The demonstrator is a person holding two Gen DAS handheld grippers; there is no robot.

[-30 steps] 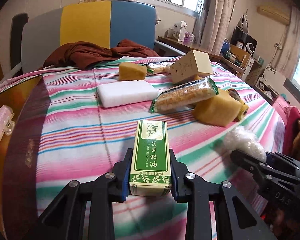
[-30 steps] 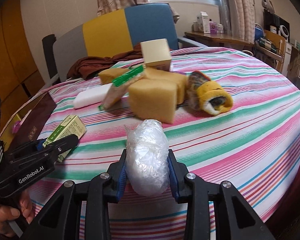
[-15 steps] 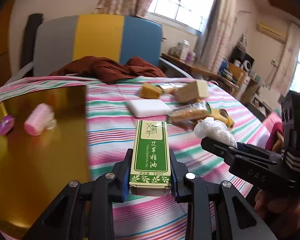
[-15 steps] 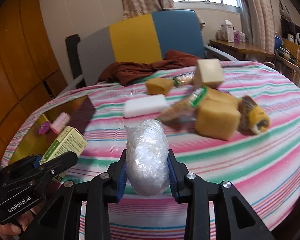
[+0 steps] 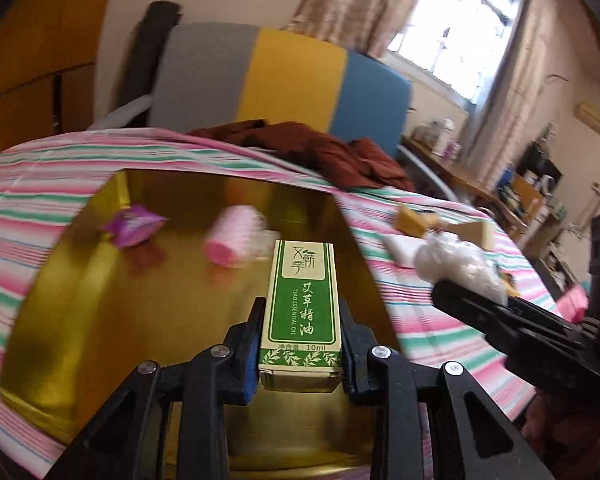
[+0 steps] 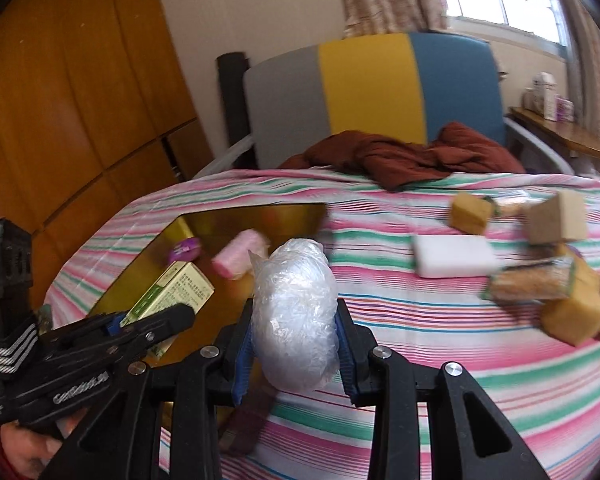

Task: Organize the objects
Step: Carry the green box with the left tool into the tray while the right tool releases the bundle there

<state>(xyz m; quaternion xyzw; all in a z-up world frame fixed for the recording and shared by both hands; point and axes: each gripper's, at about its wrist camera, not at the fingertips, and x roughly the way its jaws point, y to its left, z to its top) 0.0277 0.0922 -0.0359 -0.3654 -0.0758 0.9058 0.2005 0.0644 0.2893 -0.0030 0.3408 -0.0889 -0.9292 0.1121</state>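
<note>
Right now your left gripper is clenched on the green and cream essential-oil box, with both blue pads pressed against its long sides. The box stands lengthwise between the fingers, label up, and hangs over the gold tray. That tray lies on the pink, green and white striped cloth at the near left part of the table. 2 things already lie inside it: a purple wrapped sweet toward the far left, and a pink roll near the middle, just beyond the box's far end.

Your right gripper is clamped around a crumpled clear plastic bundle, which bulges above and below the pads. It hangs over the tray's right edge, where gold meets cloth. In the left wrist view this bundle sits at the tip of your right gripper, close beside the box.

Farther along the cloth, well apart from the tray, you have a white foam block, a small yellow sponge, a tan cardboard box, a packet of crackers leaning on a larger yellow sponge, and a brown cloth heaped at the far edge before the grey, yellow and blue chair. Motion blur softens these far items.
</note>
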